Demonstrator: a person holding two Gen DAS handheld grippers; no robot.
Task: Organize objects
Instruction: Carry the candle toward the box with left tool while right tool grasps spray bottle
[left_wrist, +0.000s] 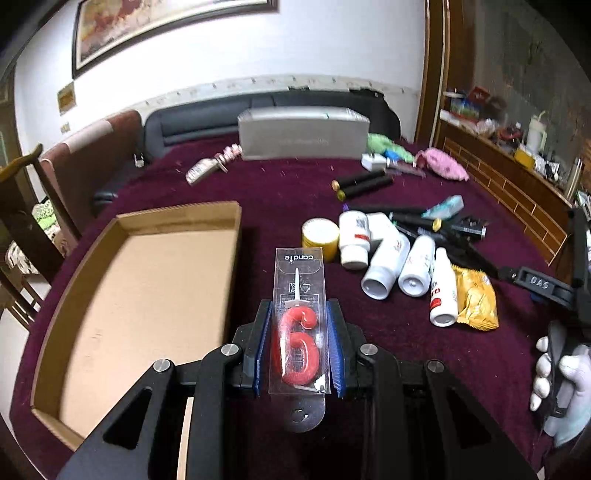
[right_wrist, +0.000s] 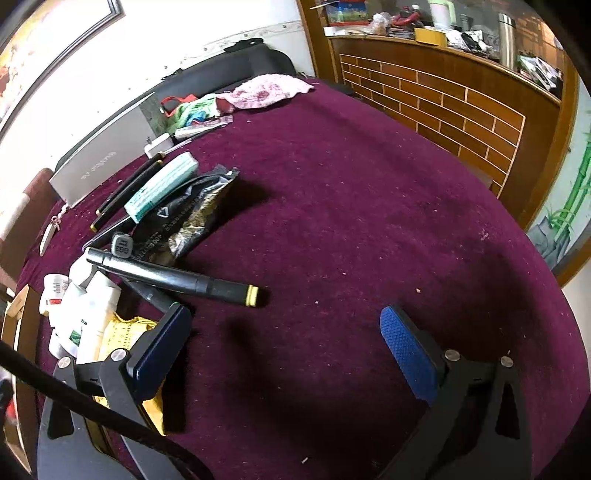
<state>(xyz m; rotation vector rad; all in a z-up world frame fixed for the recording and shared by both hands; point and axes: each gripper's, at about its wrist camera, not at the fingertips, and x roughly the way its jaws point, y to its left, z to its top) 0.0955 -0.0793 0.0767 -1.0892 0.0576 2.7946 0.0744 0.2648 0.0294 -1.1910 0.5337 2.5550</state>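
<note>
My left gripper (left_wrist: 299, 306) is shut on a clear candle pack (left_wrist: 299, 291) holding a red number 6 candle (left_wrist: 295, 347), above the maroon tablecloth, just right of an open cardboard box (left_wrist: 147, 295). To its right lies a pile: a yellow jar (left_wrist: 320, 236), white bottles (left_wrist: 388, 258), a yellow snack packet (left_wrist: 474, 299) and black pens (left_wrist: 364, 184). My right gripper (right_wrist: 286, 325) is open and empty above bare cloth, right of the pile; a black pen with a gold band (right_wrist: 177, 277) lies just beyond its left finger (right_wrist: 162, 347).
A grey case (left_wrist: 303, 134) stands at the table's back, with green and pink cloths (left_wrist: 443, 164) beside it. A black foil packet (right_wrist: 192, 214) and a teal box (right_wrist: 162, 184) lie in the pile. A wooden sideboard (right_wrist: 443, 96) stands beyond the table.
</note>
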